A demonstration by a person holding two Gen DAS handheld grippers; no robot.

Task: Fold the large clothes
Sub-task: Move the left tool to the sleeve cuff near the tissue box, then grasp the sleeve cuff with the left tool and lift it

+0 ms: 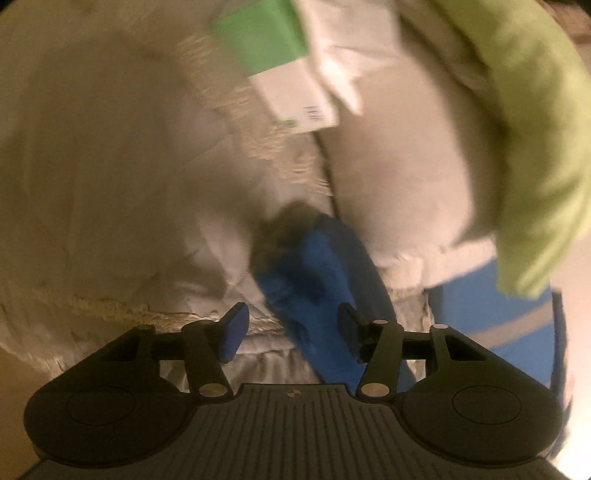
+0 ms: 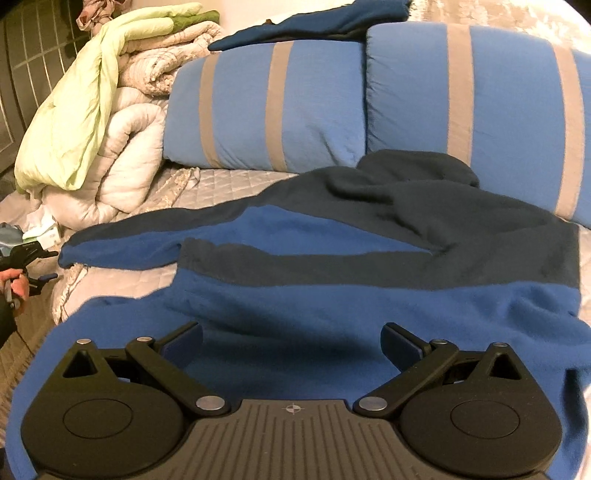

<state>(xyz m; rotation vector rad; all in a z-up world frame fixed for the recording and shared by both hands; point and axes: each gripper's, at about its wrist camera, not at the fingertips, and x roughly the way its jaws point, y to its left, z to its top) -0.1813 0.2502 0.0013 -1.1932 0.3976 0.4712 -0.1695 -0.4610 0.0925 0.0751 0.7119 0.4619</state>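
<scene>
Fleece top (image 2: 332, 258), blue with dark navy bands, lies spread on the quilted bedspread (image 2: 221, 192), hood toward the far pillows and one sleeve (image 2: 122, 240) stretched out to the left edge of the bed.

In the left wrist view the left gripper (image 1: 291, 328) has its jaws partly apart with the sleeve's cuff (image 1: 314, 280) lying between them; the pads do not look pressed onto the cloth yet, though the picture is blurred. The right gripper (image 2: 291, 341) hovers over the near blue hem, jaws wide apart, with nothing in them.

The likeliest fault, as I judge it, is a thin pinch. If the left jaws close on only the cuff's edge, the thick fleece could slip out as the sleeve is carried across the body. They might also catch the bedspread beneath and drag it along. A one-sided pull, with the right gripper not yet holding the hem, could skew the whole garment.

Around the work, a rolled pale duvet (image 2: 122, 147) with a light green cover (image 2: 74, 122) sits at the far left, close to the sleeve's end, and a green-and-white box (image 1: 280, 70) lies beyond the cuff. Two blue striped pillows (image 2: 277, 107) crowd the far side behind the hood, with another dark garment (image 2: 314, 22) on top of them.
</scene>
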